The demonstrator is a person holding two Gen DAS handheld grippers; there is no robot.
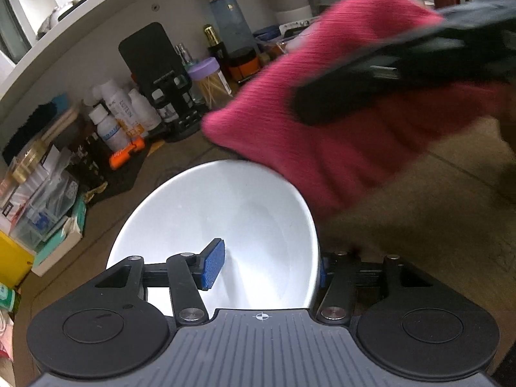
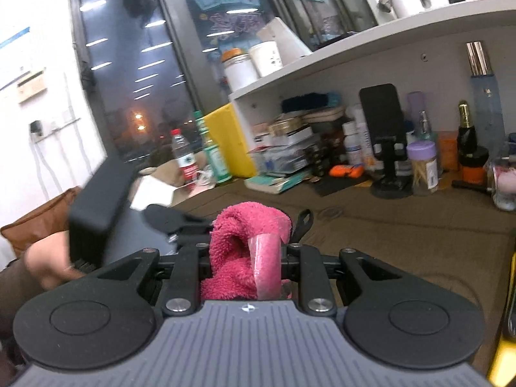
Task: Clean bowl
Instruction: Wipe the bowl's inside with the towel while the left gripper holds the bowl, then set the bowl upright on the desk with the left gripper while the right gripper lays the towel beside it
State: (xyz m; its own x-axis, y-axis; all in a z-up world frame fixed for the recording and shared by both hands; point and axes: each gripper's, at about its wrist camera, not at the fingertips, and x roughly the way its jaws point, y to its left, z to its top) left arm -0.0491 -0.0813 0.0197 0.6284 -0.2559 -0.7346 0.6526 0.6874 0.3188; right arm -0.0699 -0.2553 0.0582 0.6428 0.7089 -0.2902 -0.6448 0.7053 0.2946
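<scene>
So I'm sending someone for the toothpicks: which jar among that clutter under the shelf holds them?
Look along the back of the brown table, under the white shelf. Just right of the black phone stand stands the toothpick jar: clear, showing pale sticks, and the only one with a lilac lid.

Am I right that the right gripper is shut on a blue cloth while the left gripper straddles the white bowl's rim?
Not quite: the cloth is pink, as the right wrist view shows. The right gripper is shut on it, and the left gripper does straddle the white bowl.
</scene>
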